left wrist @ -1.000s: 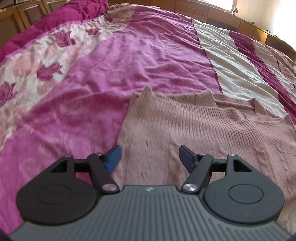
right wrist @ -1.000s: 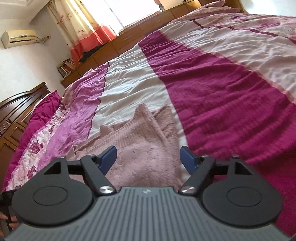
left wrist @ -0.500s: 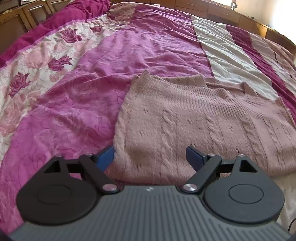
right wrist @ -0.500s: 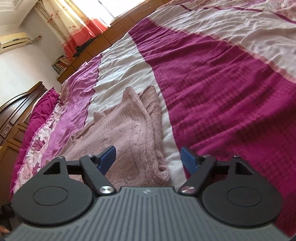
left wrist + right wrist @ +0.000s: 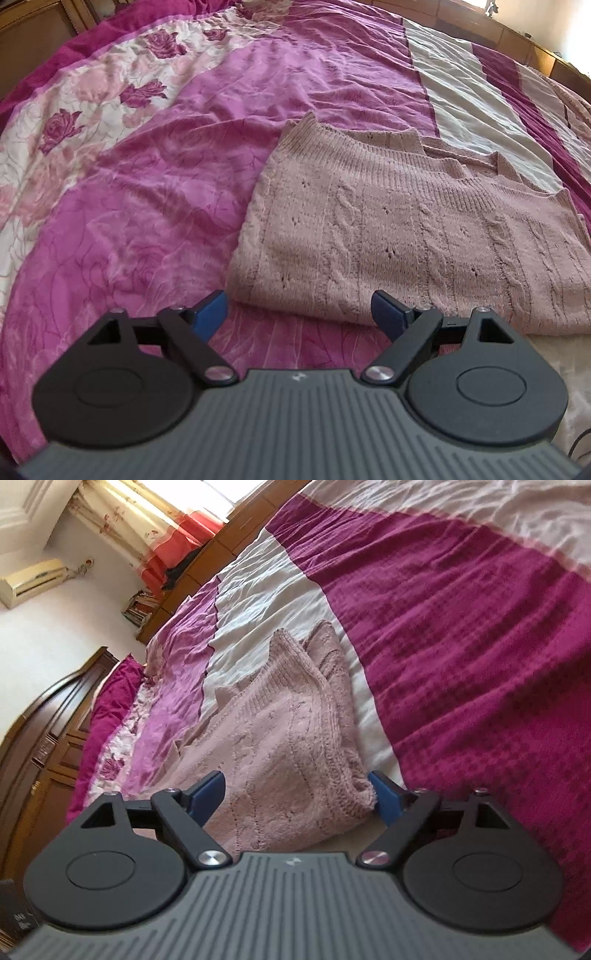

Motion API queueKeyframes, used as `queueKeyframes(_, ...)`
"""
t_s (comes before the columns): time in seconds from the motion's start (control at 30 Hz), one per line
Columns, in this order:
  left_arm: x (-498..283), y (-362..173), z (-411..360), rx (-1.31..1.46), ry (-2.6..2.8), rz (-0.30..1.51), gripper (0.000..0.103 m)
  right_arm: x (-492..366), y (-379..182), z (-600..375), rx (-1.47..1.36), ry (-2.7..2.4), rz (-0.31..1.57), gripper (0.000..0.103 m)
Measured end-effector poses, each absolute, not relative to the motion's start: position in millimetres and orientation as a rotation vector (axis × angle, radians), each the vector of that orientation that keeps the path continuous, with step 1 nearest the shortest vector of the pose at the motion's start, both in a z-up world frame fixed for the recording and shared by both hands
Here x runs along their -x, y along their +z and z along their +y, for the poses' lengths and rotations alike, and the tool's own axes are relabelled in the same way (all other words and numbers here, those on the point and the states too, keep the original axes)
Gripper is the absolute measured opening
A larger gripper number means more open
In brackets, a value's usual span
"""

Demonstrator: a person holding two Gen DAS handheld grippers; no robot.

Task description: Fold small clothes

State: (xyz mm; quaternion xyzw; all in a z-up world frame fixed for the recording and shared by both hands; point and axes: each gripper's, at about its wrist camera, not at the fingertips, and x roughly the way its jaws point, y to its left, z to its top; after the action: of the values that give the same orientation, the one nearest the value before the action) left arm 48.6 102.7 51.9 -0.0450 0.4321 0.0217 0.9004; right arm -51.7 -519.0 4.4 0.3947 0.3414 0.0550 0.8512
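Observation:
A dusty pink cable-knit sweater [image 5: 406, 229] lies folded flat on the bed; it also shows in the right wrist view [image 5: 288, 746]. My left gripper [image 5: 299, 314] is open and empty, its blue fingertips [image 5: 210, 312] just short of the sweater's near left folded edge. My right gripper [image 5: 301, 794] is open and empty, its fingers on either side of the sweater's near right corner, whose layered edges show beside the right fingertip [image 5: 384, 794].
The bed cover has magenta [image 5: 461, 646], pink [image 5: 166, 184], white [image 5: 461, 85] and rose-print [image 5: 74, 110] stripes. A dark wooden headboard [image 5: 44, 738] stands at the left, wooden cabinets [image 5: 480, 26] and curtains [image 5: 147, 528] beyond the bed.
Both grippers have drawn back toward me and stayed open; the left one now sits off the sweater's near edge. The right view has tilted and come closer to the corner.

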Motion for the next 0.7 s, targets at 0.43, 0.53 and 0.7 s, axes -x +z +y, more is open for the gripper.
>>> queueKeyframes(0.43, -48.8, 44.8, 99.7, 0.093, 0.037, 0.926, 0.086, 46.4, -5.3, -517.0, -0.896, 0.142, 0.712, 0.089)
queueKeyframes(0.53, -49.1, 42.7, 99.0, 0.093, 0.035, 0.936, 0.086, 43.5, -8.1, -517.1, -0.919, 0.141, 0.702, 0.089)
queueKeyframes(0.7, -49.5, 39.9, 98.4, 0.088, 0.033, 0.948, 0.086, 37.9, -8.7, -513.1, -0.931, 0.138, 0.689, 0.089)
